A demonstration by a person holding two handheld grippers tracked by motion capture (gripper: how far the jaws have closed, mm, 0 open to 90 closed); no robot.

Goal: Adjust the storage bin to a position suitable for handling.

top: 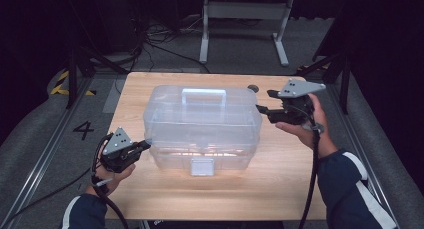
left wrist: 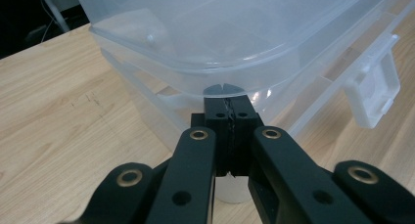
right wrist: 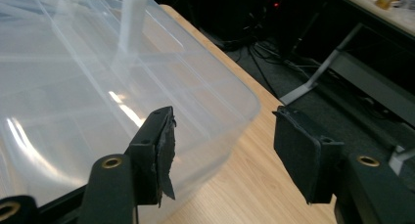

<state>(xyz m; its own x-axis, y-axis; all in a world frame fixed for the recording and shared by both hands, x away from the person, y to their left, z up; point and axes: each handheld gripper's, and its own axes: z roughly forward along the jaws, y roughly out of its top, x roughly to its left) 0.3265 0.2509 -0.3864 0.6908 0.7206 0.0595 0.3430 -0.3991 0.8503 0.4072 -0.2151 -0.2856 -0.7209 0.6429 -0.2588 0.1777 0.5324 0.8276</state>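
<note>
A clear plastic lidded storage box point(top: 202, 126) sits mid-tabletop. The left gripper point(left wrist: 227, 106), jaws together, presses under its lid rim at the near-left corner. The right gripper point(top: 264, 110), jaws apart, flanks the far-right corner; opening seems underway, and next likely comes lifting the lid.

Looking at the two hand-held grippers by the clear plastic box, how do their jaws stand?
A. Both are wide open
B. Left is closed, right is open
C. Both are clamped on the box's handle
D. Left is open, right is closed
B: the left gripper has its jaws pressed together at the rim of the clear plastic box, while the right gripper shows a wide gap between its jaws.
</note>
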